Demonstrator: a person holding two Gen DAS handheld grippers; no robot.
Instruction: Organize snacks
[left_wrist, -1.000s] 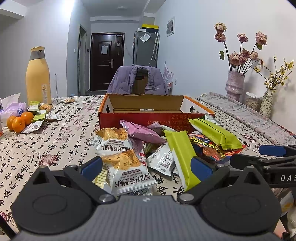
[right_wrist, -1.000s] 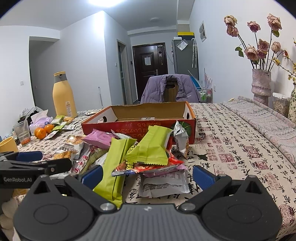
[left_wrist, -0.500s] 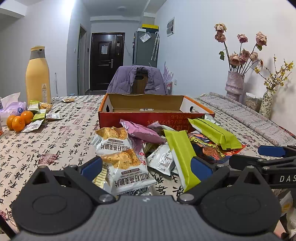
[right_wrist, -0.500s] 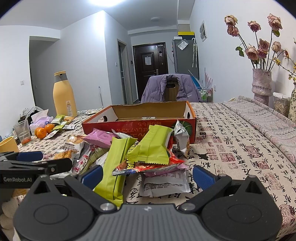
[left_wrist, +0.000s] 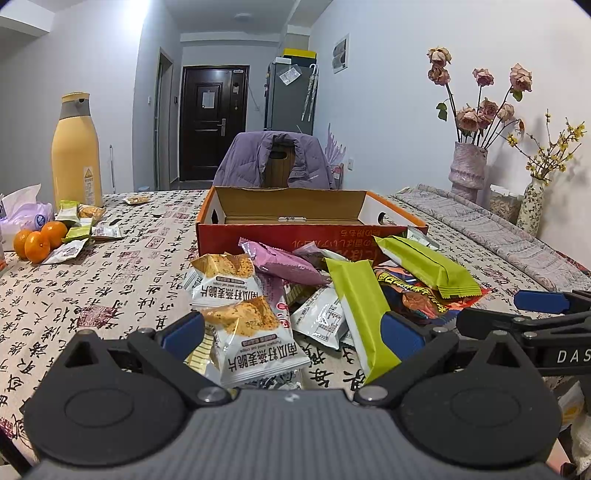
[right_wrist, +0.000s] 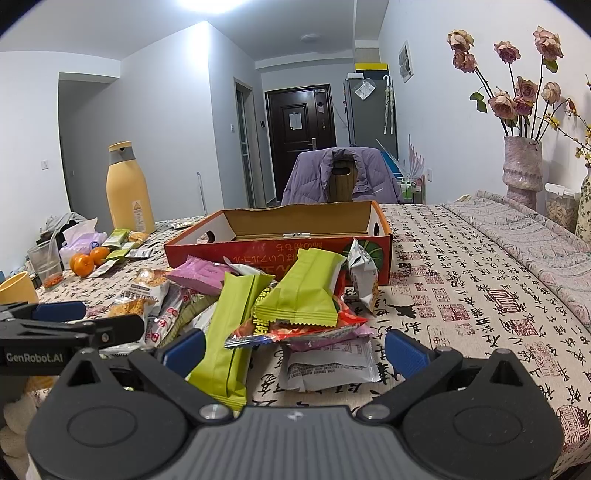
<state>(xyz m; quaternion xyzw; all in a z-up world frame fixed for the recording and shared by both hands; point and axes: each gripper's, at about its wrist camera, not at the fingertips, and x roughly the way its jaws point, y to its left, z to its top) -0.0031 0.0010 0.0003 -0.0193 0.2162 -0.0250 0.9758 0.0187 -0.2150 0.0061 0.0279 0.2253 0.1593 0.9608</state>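
Both grippers, left (left_wrist: 291, 328) and right (right_wrist: 293, 349), are spread and empty before the box (left_wrist: 310, 230). Recommended: pinch one top packet (left_wrist: 255, 339) by its edge, then lift clear.

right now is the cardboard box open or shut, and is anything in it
Open: the cardboard box has no lid on top and its brown inner walls show. Its floor is hidden behind the front wall, so contents cannot be told. The snacks lie outside, in front.
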